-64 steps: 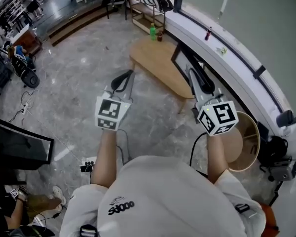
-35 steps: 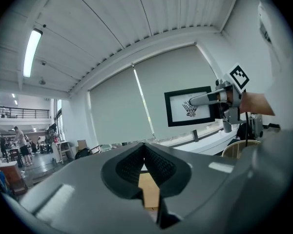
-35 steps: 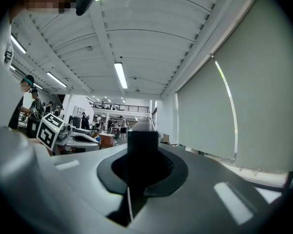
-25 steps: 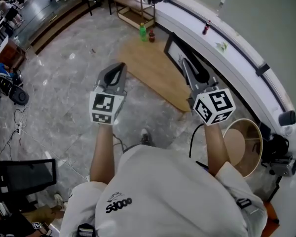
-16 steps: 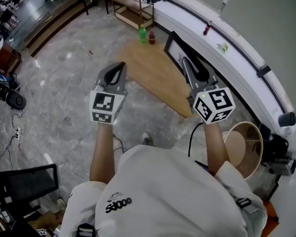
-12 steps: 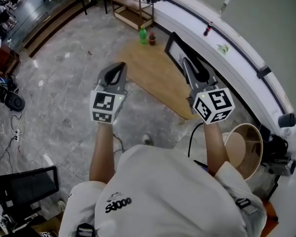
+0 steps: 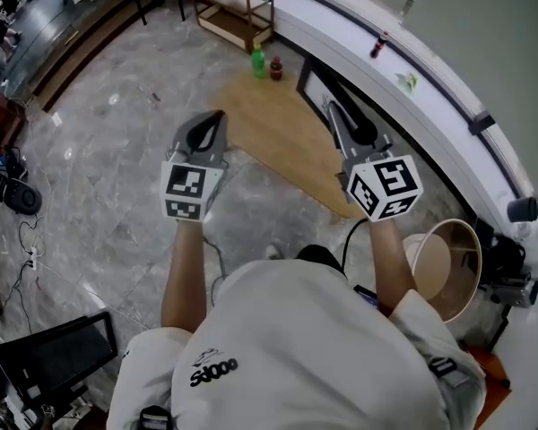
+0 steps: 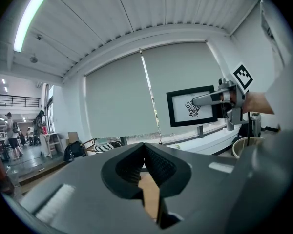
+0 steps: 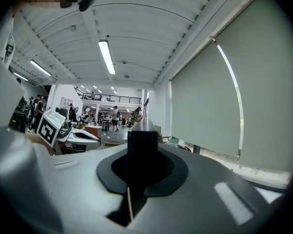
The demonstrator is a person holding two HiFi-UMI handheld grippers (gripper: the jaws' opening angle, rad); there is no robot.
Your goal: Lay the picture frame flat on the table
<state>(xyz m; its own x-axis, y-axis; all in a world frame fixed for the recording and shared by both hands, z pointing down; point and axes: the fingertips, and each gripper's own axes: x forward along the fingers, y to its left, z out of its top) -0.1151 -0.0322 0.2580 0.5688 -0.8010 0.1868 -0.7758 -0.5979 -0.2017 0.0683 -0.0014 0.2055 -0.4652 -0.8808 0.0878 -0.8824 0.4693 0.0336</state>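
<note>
As right gripper [image 7: 332,113] clamps black rectangular picture frame [image 8: 180,109], rounded wooden table [image 7: 269,125].

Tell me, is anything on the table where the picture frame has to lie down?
Nothing visible blocks it. The wooden table beside the upright picture frame is bare; two bottles stand apart at its far end.

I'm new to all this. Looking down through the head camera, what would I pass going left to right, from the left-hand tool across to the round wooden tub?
left gripper → green bottle → red bottle → right gripper, shut on the picture frame → round wooden tub. The wooden table spans several of these, so it is left out.
</note>
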